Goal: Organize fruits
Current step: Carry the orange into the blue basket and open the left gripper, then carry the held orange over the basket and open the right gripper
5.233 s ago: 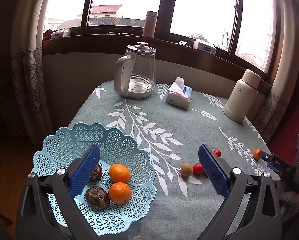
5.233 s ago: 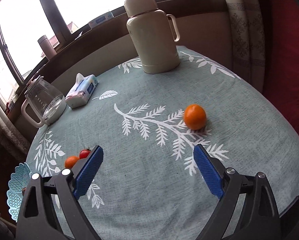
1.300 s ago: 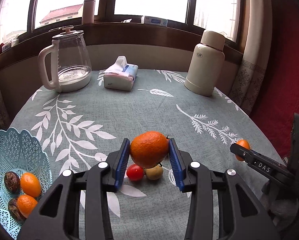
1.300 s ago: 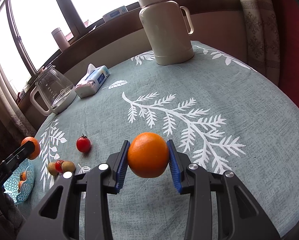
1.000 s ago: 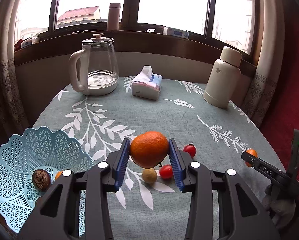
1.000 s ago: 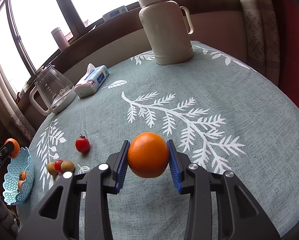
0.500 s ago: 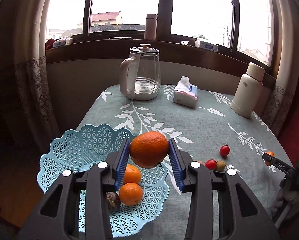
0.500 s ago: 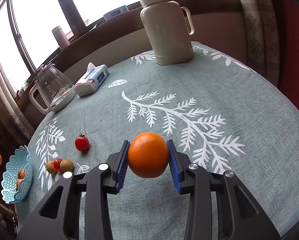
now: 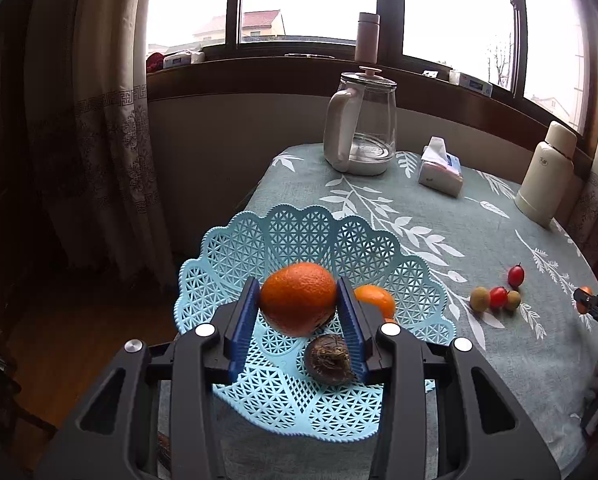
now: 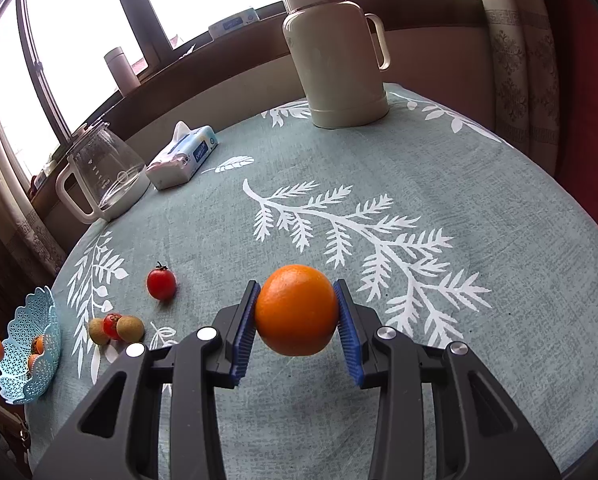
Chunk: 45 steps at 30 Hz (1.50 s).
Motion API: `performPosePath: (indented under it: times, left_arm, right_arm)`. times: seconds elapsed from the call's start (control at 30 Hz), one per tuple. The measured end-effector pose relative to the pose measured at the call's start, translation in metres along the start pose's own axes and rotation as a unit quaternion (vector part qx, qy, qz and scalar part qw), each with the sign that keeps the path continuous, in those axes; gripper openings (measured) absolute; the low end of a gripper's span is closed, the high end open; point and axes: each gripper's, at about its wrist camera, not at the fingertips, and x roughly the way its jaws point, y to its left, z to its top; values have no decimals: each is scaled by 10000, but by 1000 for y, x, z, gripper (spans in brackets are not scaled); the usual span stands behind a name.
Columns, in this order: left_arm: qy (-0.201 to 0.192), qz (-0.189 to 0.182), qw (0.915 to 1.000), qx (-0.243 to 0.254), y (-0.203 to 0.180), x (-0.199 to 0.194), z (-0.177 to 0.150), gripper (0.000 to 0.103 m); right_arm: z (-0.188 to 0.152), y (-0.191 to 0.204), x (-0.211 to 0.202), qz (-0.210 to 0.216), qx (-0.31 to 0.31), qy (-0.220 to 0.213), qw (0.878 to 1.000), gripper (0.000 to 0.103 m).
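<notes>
Left claw (image 9: pixel 298 312) pinches an orange (image 9: pixel 297 298) above the basket (image 9: pixel 259 248), which sits at the table's near-left edge; floor drops away left of it. Below the claw: a dark fruit (image 9: pixel 331 360); another orange (image 9: pixel 373 300) just right. Right claw (image 10: pixel 297 324) pinches its own orange (image 10: pixel 297 314) over bare cloth (image 10: pixel 459 184), open all round. Only the right view shows the flask (image 10: pixel 339 56) handle; only the left shows the basket's inside. Small fruits (image 10: pixel 117 328) lie ahead-left of the right claw.
</notes>
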Motion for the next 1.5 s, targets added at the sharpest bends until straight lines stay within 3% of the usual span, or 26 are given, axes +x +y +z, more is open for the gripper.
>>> performPosePath:
  times: [0.33, 0.67, 0.7, 0.77, 0.83, 0.97, 1.13, 1.5]
  left_arm:
    - [207, 111, 9997, -16, 15, 6, -19, 41]
    - [115, 57, 9999, -76, 20, -1, -21, 42]
    - [97, 62, 9999, -99, 22, -2, -20, 44]
    - [12, 105, 9998, -152, 25, -7, -20, 64]
    - [-70, 113, 9998, -176, 28, -12, -19, 70]
    - [-201, 94, 9994, -263, 36, -21, -18, 81]
    - [-271, 71, 9984, -497, 49, -25, -19, 84]
    - [-430, -49, 9951, -885, 68, -38, -19, 84]
  right_arm:
    - [-1, 1, 1, -24, -29, 5, 10000, 38]
    - [-2, 4, 0, -101, -123, -18, 9999, 38]
    - [-2, 5, 1, -116, -141, -17, 9998, 38]
    - [-2, 9, 1, -155, -227, -5, 9996, 38]
    - [-2, 15, 1, -137, -307, 37, 9994, 38]
    - [-3, 39, -1, 233, -381, 216, 9988, 38]
    - [-5, 98, -8, 934, -684, 445, 9923, 38]
    - [-43, 255, -25, 2265, -1722, 1149, 9518, 38]
